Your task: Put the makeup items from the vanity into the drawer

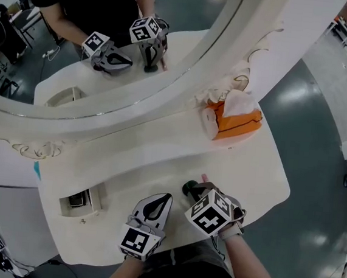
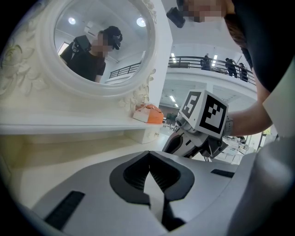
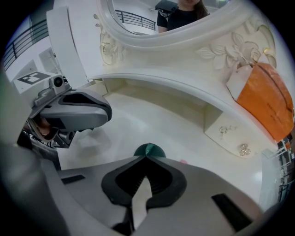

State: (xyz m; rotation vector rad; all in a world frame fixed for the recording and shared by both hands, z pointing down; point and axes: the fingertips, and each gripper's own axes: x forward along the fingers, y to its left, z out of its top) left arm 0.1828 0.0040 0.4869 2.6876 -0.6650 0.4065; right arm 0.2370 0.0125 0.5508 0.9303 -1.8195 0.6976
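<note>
My right gripper (image 1: 191, 189) points steeply down at the white vanity top (image 1: 261, 174), near its front edge. Its jaws are shut, tips together (image 3: 146, 157). A small dark green round item (image 3: 150, 149) shows just beyond the tips, and a pink bit (image 3: 183, 162) lies beside it; whether the tips pinch anything I cannot tell. My left gripper (image 1: 162, 197) hovers close by on the left, shut with nothing between its jaws (image 2: 148, 152). The right gripper view shows it from the side (image 3: 107, 113). At the left of the vanity an open drawer (image 1: 99, 193) holds a dark item.
An orange and white tissue box (image 1: 239, 120) stands at the back right under the round mirror (image 1: 110, 31). A raised shelf (image 3: 184, 92) runs along the mirror's base, with small metal knobs (image 3: 244, 148) on the drawer front below the box. The floor drops away to the right.
</note>
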